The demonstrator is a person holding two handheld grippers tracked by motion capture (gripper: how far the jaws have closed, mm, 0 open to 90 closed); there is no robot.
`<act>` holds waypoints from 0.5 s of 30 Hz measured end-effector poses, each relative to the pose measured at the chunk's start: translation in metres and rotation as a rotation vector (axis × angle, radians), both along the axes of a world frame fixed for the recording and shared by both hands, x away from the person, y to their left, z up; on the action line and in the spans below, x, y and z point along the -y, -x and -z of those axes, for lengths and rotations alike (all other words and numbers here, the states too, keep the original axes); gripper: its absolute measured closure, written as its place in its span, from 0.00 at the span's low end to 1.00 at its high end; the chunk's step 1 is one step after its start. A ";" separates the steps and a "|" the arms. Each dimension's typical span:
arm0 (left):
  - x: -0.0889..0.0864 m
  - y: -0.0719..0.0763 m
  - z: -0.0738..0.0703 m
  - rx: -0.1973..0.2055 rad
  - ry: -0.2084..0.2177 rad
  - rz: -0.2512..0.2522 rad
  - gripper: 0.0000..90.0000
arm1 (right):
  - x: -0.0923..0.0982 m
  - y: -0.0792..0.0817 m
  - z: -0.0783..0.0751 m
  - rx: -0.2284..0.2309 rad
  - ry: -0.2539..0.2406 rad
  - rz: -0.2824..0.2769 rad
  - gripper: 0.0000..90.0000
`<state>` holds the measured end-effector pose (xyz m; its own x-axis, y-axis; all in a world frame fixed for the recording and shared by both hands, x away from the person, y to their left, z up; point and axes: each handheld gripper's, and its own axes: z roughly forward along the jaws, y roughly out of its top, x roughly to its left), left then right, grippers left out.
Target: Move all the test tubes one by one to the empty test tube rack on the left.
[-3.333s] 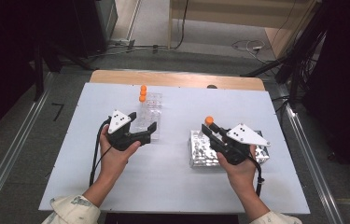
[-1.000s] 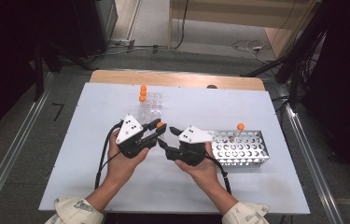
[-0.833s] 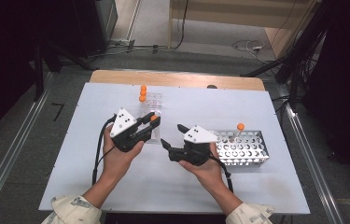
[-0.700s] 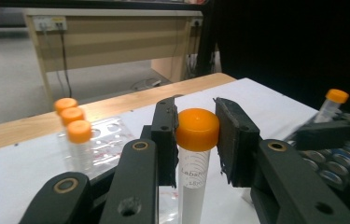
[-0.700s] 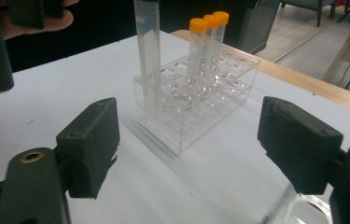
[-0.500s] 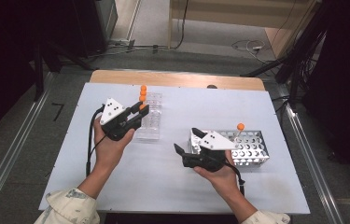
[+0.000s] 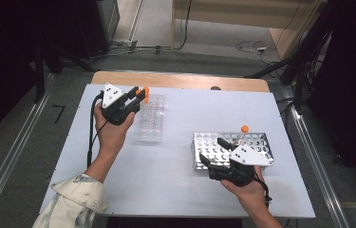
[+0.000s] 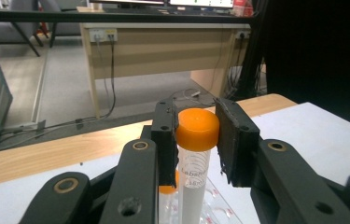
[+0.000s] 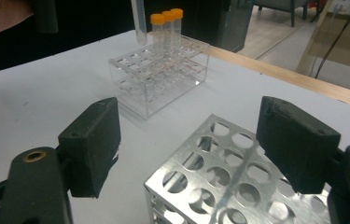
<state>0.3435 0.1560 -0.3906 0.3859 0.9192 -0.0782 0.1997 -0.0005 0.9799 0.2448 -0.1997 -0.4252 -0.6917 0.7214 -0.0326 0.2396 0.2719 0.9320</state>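
Observation:
My left gripper is shut on an orange-capped clear tube, gripped at the cap and hanging upright. It is over the far end of the clear plastic rack, where two more orange-capped tubes stand. My right gripper hovers at the near left corner of the metal rack. Its jaws have just opened wide and eased in slightly, with nothing between them. One orange-capped tube stands in the metal rack.
Both racks sit on a white tabletop with a wooden strip along its far edge. Cables and dark stands lie on the floor beyond. Bare table lies between the two racks.
The grippers were together at the table's middle. The left has since carried the tube away to the far left over the clear rack. The right has opened and drawn back right to the metal rack.

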 end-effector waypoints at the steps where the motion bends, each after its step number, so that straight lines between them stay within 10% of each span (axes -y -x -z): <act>1: 0.001 -0.005 0.001 -0.002 -0.006 -0.013 0.79 | 0.004 0.001 0.001 0.001 -0.001 0.004 0.23; 15: 0.005 -0.017 0.010 -0.014 -0.045 -0.032 0.79 | 0.035 0.006 0.002 -0.005 -0.019 0.073 0.23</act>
